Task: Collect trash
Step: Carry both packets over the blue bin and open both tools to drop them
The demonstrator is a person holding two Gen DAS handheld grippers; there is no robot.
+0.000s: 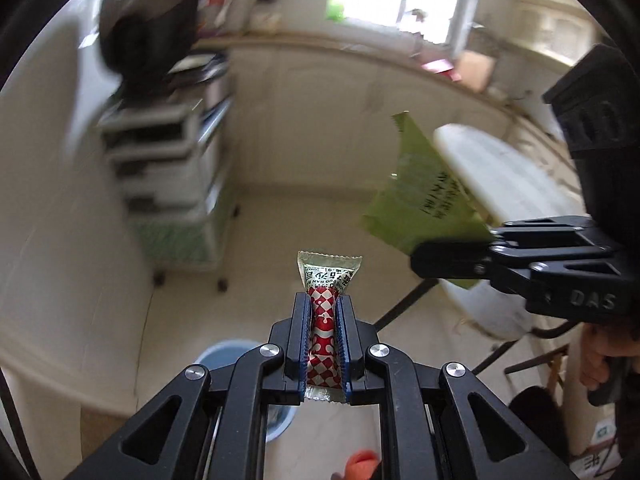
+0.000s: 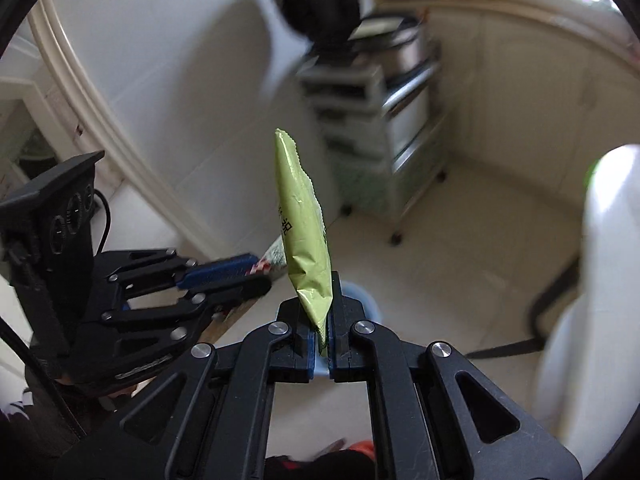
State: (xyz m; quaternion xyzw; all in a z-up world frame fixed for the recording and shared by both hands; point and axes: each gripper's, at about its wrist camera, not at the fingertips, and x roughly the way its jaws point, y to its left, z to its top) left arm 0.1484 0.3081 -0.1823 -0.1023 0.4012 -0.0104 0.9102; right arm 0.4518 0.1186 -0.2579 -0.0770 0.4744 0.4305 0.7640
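A: The left gripper (image 1: 324, 312) is seen pressed together on a red-and-white checkered snack wrapper (image 1: 325, 320), pinched at its waist; the wrapper's long axis runs straight out along the fingers, with a silvery crimped end beyond the tips. The right gripper (image 2: 320, 320) is clamped on the lower end of a green wrapper (image 2: 302, 216), which stands up edge-on from between the pads.

B: And where is the rubbish to be taken?

A: A pale blue bin (image 1: 224, 354) is seen on the floor, directly below and just beyond the left gripper, partly hidden by its linkage. In the right wrist view the same bin (image 2: 362, 300) shows only as a sliver behind the fingers, slightly to the right. The left gripper is judged the better lined up over it; both tools are held side by side, near each other but apart.

B: Can any writing be read?

A: "DAS" is moulded on the right gripper's body (image 1: 592, 300). Black characters are printed on the green wrapper and small print on the silvery end, too distorted to be read reliably. The background is blurred.
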